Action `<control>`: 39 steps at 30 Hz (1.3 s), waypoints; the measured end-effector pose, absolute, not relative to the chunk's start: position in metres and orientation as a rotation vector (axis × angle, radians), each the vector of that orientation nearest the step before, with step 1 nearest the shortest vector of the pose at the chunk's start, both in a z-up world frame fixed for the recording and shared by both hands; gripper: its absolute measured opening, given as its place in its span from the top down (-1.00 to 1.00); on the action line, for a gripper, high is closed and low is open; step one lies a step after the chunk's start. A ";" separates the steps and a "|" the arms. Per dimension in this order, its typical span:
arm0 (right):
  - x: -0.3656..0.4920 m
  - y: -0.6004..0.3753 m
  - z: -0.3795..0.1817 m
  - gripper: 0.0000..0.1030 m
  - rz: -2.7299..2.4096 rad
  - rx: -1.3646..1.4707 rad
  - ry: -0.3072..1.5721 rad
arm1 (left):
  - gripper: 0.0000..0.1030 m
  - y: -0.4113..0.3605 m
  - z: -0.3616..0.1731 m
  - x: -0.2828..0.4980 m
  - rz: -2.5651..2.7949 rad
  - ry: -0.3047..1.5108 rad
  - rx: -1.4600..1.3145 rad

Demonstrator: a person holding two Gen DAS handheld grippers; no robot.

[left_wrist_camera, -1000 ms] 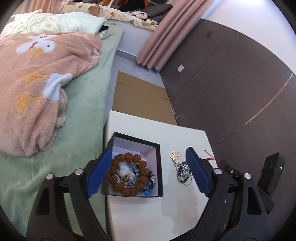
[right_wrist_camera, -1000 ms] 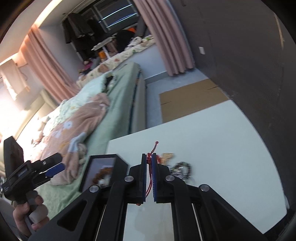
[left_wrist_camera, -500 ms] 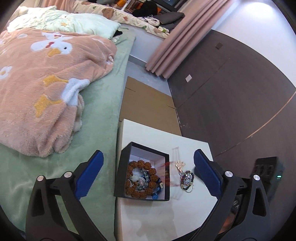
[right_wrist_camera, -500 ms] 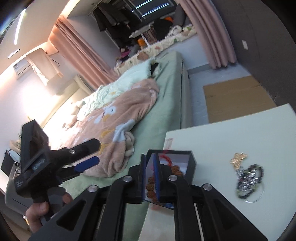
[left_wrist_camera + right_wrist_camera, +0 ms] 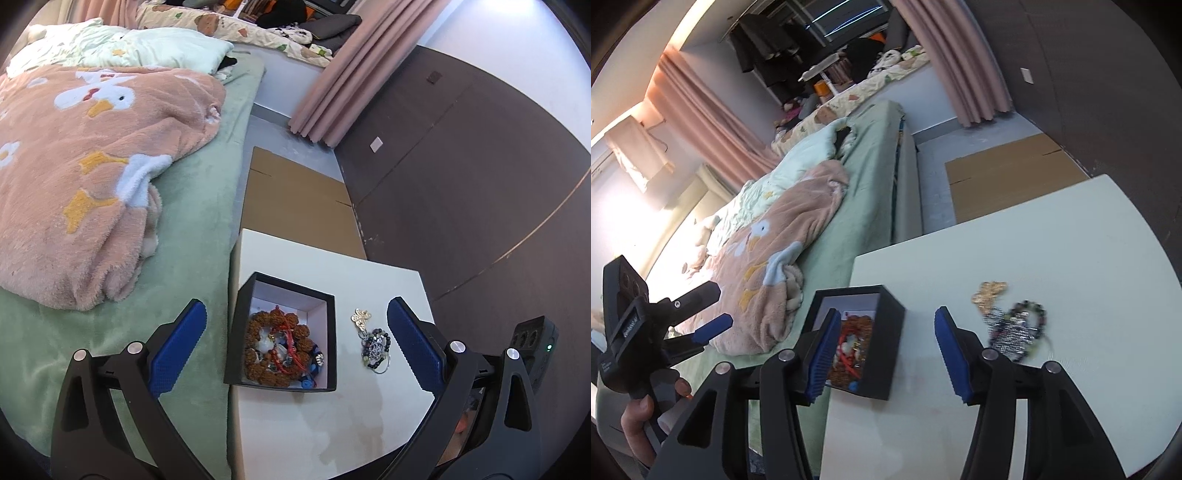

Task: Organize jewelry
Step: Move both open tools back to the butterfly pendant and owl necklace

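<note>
A black open box (image 5: pixel 236 332) (image 5: pixel 886 332) stands at the left edge of the white table (image 5: pixel 314 424) (image 5: pixel 1052 240). In it lie a brown bead bracelet (image 5: pixel 258 365), a red cord piece (image 5: pixel 290 338) (image 5: pixel 846 358) and other small jewelry. A gold butterfly charm (image 5: pixel 361 316) (image 5: pixel 990 291) and a dark beaded piece with silver (image 5: pixel 375 347) (image 5: pixel 1015 328) lie on the table right of the box. My left gripper (image 5: pixel 291 347) is open, held above the box and empty. My right gripper (image 5: pixel 882 354) is open and empty, just above the box's right wall.
A bed with a green sheet (image 5: pixel 195 206) and a pink duck blanket (image 5: pixel 74 147) runs along the table's left side. Flat cardboard (image 5: pixel 295 203) lies on the floor beyond the table. A dark wall panel (image 5: pixel 461 166) stands to the right.
My right gripper carried the red cord piece from the table to the box, opened and let it drop inside. My left gripper rose and pulled back from the box.
</note>
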State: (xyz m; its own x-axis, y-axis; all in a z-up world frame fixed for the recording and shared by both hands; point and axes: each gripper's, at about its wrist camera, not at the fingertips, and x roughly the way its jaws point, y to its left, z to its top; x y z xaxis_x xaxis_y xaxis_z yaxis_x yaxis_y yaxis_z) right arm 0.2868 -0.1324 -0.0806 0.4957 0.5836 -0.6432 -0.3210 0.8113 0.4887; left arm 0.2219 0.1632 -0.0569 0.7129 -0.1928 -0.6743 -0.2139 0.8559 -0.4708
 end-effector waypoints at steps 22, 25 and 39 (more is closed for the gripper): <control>0.311 -0.249 -0.127 -0.03 0.386 0.506 0.999 | -0.89 0.048 -0.077 0.272 -0.122 0.863 -0.340; 0.312 -0.257 -0.129 -0.02 0.383 0.533 0.999 | -0.89 0.036 -0.081 0.279 -0.136 0.871 -0.324; 0.329 -0.272 -0.145 -0.02 0.385 0.579 1.052 | -0.30 -0.018 -0.114 0.331 -0.159 1.014 -0.215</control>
State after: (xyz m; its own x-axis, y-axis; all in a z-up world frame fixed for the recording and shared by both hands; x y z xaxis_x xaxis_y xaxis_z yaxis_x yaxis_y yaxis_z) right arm 0.3291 -0.2724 -0.1451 0.4516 0.5568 -0.6971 -0.0247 0.7889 0.6141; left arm 0.3312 -0.0179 -0.1138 0.5195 -0.2311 -0.8226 0.0321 0.9673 -0.2515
